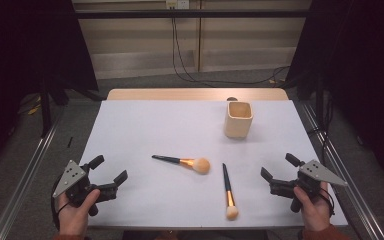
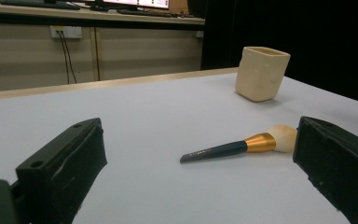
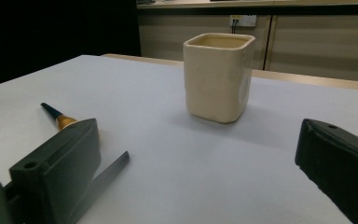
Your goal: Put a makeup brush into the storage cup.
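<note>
Two makeup brushes are laid flat on the white tabletop (image 1: 145,130). The first brush (image 1: 182,162) is found near the middle of the tabletop in the high view; its long axis is set close to the three-to-nine line, with the dark handle tip pointed towards ten o'clock and the pale bristle head turned towards four o'clock. The second brush (image 1: 227,190) is placed at about four o'clock from the first, apart from it; its long axis is run almost from twelve to six, with the handle tip pointed to twelve o'clock and the bristle head aimed at six o'clock, near the front edge. A cream square cup (image 1: 239,119) is stood upright at about one o'clock from the first brush, well apart from both brushes. The left hand-held gripper (image 1: 111,170) is held at the seven o'clock corner of the tabletop, its jaws spread wide with nothing between the pads; in the left gripper view the first brush (image 2: 242,145) is seen ahead between the jaws, untouched. The right hand-held gripper (image 1: 279,168) is held at the five o'clock corner, likewise spread wide and gripping nothing, with the cup (image 3: 218,77) seen ahead in the right gripper view.
</note>
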The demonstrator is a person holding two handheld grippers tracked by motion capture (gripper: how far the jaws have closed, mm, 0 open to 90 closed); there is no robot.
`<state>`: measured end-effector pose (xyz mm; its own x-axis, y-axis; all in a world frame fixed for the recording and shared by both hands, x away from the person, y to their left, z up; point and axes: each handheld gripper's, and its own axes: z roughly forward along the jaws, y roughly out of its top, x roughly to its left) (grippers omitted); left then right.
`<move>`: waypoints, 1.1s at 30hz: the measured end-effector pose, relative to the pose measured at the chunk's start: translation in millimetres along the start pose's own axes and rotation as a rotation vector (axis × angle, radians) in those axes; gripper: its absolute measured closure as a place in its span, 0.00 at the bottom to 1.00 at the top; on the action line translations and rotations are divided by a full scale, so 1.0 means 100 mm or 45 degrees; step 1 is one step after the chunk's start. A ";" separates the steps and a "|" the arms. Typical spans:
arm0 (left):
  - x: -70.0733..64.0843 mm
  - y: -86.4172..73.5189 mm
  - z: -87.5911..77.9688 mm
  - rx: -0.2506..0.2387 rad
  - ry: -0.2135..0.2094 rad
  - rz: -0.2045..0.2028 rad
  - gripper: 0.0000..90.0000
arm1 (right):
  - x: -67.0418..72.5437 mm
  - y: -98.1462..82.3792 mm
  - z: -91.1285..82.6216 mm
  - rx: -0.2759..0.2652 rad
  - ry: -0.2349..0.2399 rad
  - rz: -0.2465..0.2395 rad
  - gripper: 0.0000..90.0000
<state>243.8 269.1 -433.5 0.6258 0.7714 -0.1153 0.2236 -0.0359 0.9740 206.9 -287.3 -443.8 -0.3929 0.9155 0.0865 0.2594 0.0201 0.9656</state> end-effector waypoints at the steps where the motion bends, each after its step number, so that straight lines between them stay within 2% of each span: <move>1: 0.00 0.00 0.00 0.000 0.000 0.000 0.03 | 0.00 0.00 0.00 0.000 0.000 0.000 0.00; 6: -0.01 0.00 0.03 0.035 -0.003 0.001 0.03 | -0.02 -0.01 0.00 0.007 0.000 0.008 0.00; 8: -0.04 0.00 0.05 0.045 -0.044 0.006 0.03 | -0.02 -0.01 0.00 0.008 0.002 0.010 0.00; 10: -0.05 0.00 0.05 0.052 -0.054 0.016 0.03 | -0.01 0.00 0.00 0.007 -0.007 0.009 0.00; 11: -0.07 -0.01 0.05 0.059 -0.072 -0.002 0.03 | 0.00 0.00 0.01 0.005 -0.012 0.008 0.00; 14: -0.10 -0.01 0.05 0.069 -0.065 0.004 0.03 | 0.00 0.00 0.02 0.002 -0.007 0.007 0.00; 17: -0.13 0.00 0.06 0.070 -0.096 0.021 0.03 | 0.00 0.00 0.03 0.010 -0.002 0.007 0.00; 20: -0.15 0.01 0.09 0.070 -0.104 0.014 0.03 | 0.00 0.00 0.04 0.015 0.003 0.005 0.00; 24: -0.15 0.07 0.23 0.092 -0.125 0.037 0.03 | 0.01 -0.01 0.07 0.024 0.013 0.009 0.00; 33: -0.19 0.16 0.41 0.115 -0.156 0.088 0.03 | 0.00 -0.01 0.08 0.021 0.017 0.009 0.00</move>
<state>266.3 227.9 -423.4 0.7270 0.6823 -0.0771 0.2400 -0.1472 0.9595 213.3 -284.0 -446.2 -0.4028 0.9102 0.0964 0.2764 0.0206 0.9608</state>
